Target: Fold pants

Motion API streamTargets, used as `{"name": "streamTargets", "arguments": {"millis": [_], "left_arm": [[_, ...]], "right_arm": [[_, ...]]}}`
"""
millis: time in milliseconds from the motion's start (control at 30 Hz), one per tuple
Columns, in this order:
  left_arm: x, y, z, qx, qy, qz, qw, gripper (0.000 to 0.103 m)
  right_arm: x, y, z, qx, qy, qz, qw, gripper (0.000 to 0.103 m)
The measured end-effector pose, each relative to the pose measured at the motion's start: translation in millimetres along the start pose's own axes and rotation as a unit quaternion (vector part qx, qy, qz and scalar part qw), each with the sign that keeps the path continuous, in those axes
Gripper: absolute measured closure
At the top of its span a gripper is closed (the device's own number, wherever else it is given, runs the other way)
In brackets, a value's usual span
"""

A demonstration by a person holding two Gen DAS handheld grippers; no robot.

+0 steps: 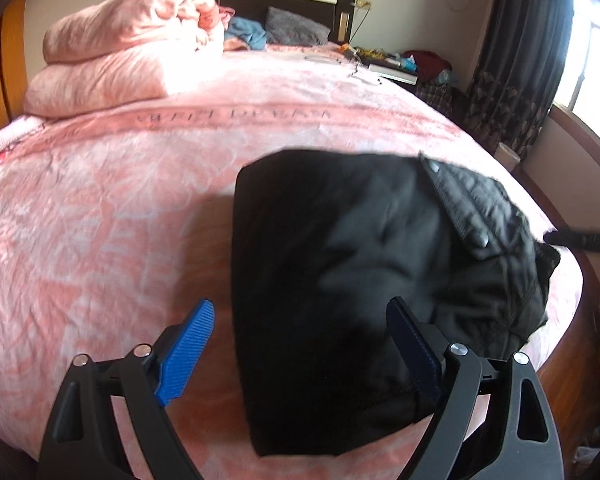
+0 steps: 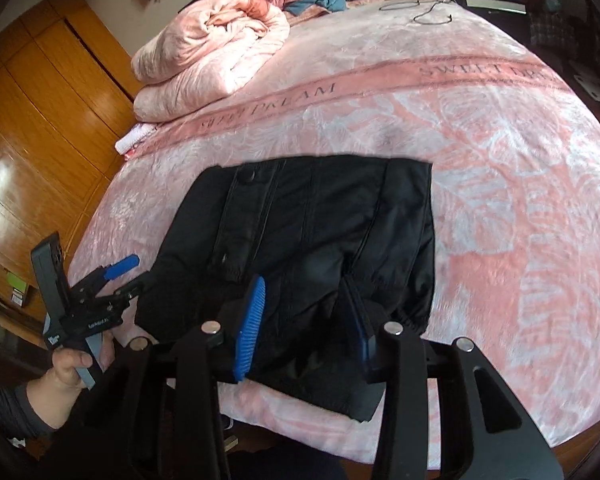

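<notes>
Left wrist: left tool (image 1: 300, 332) fingers spread wide, nothing pinched, hovering over the near edge of the black pants (image 1: 360, 272). Pants lie folded in a compact block on the pink bed (image 1: 120, 200), centre to 3 o'clock. Folded pink quilt (image 1: 132, 44) at 11 o'clock.

Right wrist: right tool (image 2: 308, 312) partly spread, blue pads straddling the pants' (image 2: 312, 216) near edge at 6 o'clock; can't tell if it grips fabric. Left tool (image 2: 118, 276) at 9 o'clock, spread, at the pants' left edge. Wooden wardrobe (image 2: 40, 120) at 9–10 o'clock.
</notes>
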State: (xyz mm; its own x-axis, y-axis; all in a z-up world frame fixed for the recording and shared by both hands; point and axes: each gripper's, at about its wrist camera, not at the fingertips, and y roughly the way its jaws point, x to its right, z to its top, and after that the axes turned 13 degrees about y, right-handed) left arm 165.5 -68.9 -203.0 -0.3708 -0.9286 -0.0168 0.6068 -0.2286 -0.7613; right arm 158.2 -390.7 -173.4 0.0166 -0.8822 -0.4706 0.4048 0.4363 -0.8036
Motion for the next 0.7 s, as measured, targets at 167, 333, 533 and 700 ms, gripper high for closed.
{"name": "streamTargets", "arguments": {"millis": [167, 333, 533, 700], "left_arm": [[1, 7, -5, -0.019, 0.003, -0.010, 0.9998, 0.014], [-5, 5, -3, -0.024, 0.001, -0.022, 0.9995, 0.014], [-33, -18, 15, 0.020, -0.015, -0.036, 0.9990, 0.009], [-67, -6, 33, 0.005, -0.036, -0.030, 0.9989, 0.009]], "right_arm": [[23, 17, -20, -0.004, 0.019, -0.050, 0.999, 0.086], [24, 2, -22, -0.010, 0.028, -0.051, 0.998, 0.085], [0, -15, 11, 0.037, 0.018, -0.024, 0.999, 0.068], [-8, 34, 11, -0.012, -0.040, -0.072, 0.997, 0.071]]}}
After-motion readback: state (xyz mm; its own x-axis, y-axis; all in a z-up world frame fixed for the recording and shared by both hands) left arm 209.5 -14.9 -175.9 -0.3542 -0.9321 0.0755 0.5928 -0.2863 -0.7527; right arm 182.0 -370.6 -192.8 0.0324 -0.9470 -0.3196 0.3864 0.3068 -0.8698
